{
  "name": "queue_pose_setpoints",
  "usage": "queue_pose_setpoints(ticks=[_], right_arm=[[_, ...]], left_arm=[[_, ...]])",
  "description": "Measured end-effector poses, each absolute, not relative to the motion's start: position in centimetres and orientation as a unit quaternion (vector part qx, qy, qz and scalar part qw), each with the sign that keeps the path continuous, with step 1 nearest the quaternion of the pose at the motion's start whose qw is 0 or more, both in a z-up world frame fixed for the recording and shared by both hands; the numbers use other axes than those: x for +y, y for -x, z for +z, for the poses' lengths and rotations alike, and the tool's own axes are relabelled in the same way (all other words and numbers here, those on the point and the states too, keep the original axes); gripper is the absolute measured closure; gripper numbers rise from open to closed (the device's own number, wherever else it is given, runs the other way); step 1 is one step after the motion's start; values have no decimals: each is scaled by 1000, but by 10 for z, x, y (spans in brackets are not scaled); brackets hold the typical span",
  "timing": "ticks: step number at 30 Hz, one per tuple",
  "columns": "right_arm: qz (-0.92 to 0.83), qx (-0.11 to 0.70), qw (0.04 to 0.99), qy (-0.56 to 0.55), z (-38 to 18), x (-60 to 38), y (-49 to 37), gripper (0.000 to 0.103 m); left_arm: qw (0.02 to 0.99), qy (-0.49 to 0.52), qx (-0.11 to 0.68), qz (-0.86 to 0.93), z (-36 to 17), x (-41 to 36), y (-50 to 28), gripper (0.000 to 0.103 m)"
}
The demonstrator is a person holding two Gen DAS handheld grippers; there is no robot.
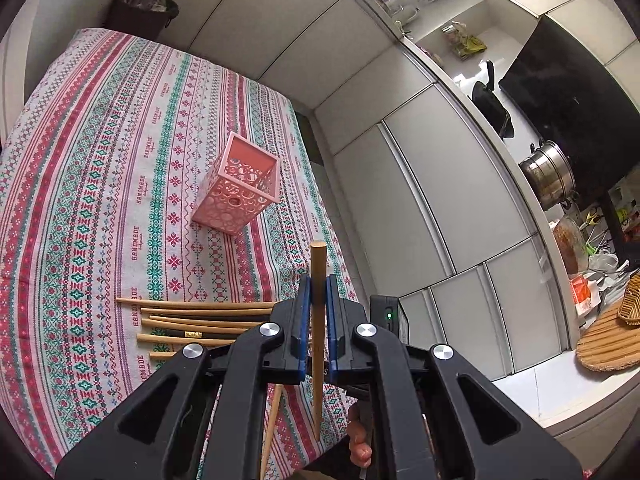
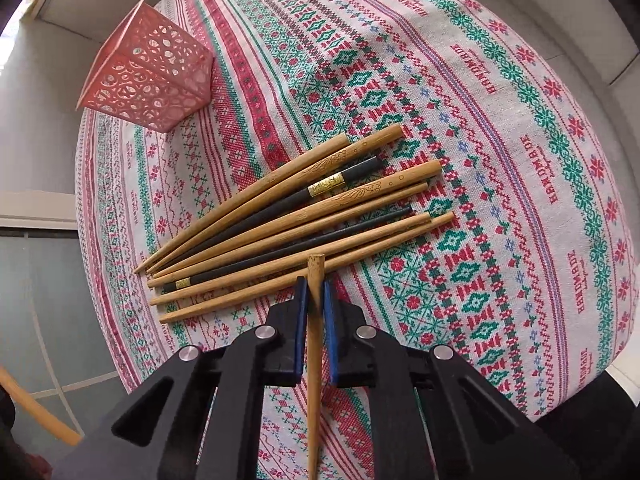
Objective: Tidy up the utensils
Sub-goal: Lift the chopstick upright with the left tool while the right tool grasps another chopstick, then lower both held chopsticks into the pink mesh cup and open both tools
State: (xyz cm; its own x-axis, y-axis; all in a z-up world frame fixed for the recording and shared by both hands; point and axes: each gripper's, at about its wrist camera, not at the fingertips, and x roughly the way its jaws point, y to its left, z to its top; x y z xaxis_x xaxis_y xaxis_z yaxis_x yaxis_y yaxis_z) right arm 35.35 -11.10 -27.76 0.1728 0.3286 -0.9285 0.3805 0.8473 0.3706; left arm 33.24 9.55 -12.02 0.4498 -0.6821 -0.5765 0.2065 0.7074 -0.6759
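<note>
L gripper (image 1: 318, 300): jaws clenched on a wooden chopstick (image 1: 318, 276), blue pads pressing both sides; stick runs along the fingers, blunt end poking out past the tips, thin end trailing back under the gripper.
R gripper (image 2: 315, 300): jaws clamped on a second wooden chopstick (image 2: 315, 280), same way, blunt end fwd past the tips.
Holder (image 1: 240, 184): pink perforated square bin, upright on the cloth, far side of table, well apart from both grippers; nothing visible inside from L view.
Pile (image 2: 296, 216): loose chopsticks, wood plus a couple of dark ones w/ gold bands, lying fanned on the cloth just beyond R gripper's tips; holder (image 2: 148, 80) far-left of them.
Tablecloth (image 1: 100, 160): red/green patterned, covers table.
Bkgd: white cabinets (image 1: 440, 200), steel pot (image 1: 550, 178) on counter at right.
Person: fingers (image 1: 358, 440) visible under L gripper.
</note>
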Motion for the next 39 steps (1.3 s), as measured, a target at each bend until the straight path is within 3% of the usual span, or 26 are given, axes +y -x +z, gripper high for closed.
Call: queue_pose_setpoints(ticks=[11, 18, 26, 32, 39], right_arm=[[31, 509, 801, -314, -172, -162, -318, 95], [11, 407, 869, -282, -95, -206, -328, 95], [18, 348, 900, -261, -32, -232, -376, 95], [37, 321, 912, -252, 0, -226, -407, 95], [63, 308, 917, -244, 7, -200, -436, 95]], left_arm=[[831, 233, 416, -288, -82, 60, -329, 97], [874, 200, 327, -299, -5, 50, -329, 97], [929, 151, 240, -237, 63, 49, -368, 97], [956, 109, 225, -152, 49, 40, -404, 97], [957, 97, 252, -103, -22, 37, -446, 96]])
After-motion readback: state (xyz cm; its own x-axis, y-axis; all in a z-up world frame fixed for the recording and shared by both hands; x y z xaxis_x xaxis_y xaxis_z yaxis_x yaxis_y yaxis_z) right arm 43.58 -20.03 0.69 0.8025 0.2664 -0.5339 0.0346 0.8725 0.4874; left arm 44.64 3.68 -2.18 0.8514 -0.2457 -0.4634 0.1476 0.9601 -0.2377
